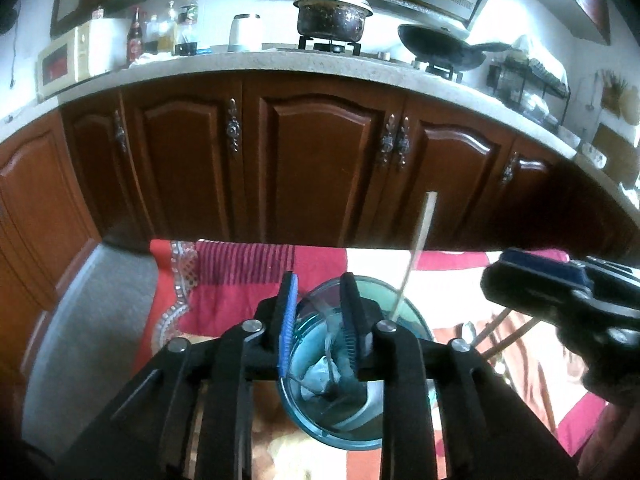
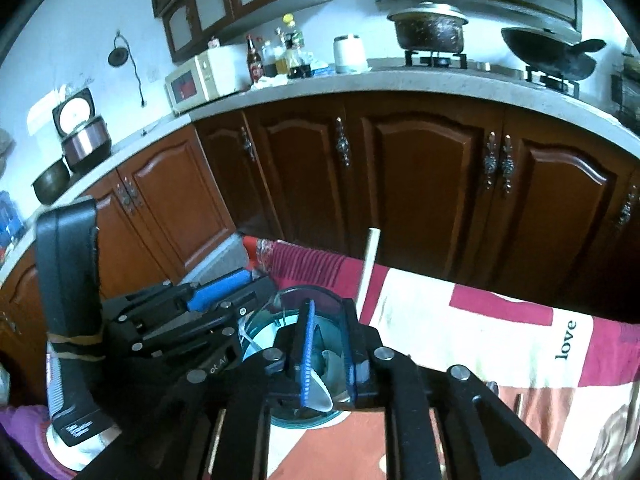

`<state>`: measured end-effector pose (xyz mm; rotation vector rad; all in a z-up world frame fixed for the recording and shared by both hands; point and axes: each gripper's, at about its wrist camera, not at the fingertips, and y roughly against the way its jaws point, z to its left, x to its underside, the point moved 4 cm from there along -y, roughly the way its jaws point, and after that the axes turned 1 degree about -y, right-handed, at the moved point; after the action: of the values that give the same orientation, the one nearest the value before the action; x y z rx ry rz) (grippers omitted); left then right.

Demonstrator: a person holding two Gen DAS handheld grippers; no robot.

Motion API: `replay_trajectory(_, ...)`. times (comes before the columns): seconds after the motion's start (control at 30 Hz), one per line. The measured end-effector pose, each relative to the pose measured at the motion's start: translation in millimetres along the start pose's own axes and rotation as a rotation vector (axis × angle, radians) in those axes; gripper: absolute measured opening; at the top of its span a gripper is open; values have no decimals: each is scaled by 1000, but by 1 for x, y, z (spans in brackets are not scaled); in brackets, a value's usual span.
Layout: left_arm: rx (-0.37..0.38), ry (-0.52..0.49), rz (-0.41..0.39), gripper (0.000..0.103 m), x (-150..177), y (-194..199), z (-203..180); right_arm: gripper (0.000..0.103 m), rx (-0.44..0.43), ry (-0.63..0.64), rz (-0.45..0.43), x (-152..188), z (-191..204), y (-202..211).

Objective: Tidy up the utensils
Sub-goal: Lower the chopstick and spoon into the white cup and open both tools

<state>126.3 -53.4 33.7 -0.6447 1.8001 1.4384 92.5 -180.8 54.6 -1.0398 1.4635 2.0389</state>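
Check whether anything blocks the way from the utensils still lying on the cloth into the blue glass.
Nothing solid covers the blue glass; its mouth is open. But both the left gripper and the right gripper hover over it, and a chopstick already leans inside. The remaining utensils lie right of it.

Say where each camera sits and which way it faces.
Left wrist: on the left gripper, facing down over the glass toward the cabinets; the right gripper shows at right.
Right wrist: on the right gripper, above the same glass; the left gripper shows at left.
Shared: glass, chopstick, cloth, stove pot.
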Motion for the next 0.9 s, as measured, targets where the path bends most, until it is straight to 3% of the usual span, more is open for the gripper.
replay_trajectory(0.03, 2, 5, -4, 24, -1, 3, 0, 30, 0, -4, -8, -1, 0, 4)
replay_trajectory(0.07, 4, 8, -7, 25, -2, 6, 0, 33, -1, -8, -22, -1, 0, 11)
replay_trajectory(0.27, 25, 0, -33, 35, -3, 32, -8, 33, 1, -11, -66, -6, 0, 37)
replay_trajectory(0.4, 32, -29, -53, 38, 0, 52, -20, 42, 2, -30, -94, -1, -4, 56)
replay_trajectory(0.9, 75, -164, -65, 40, 38, 97, -101, 42, 86, -93, -94, 63, -41, 116)
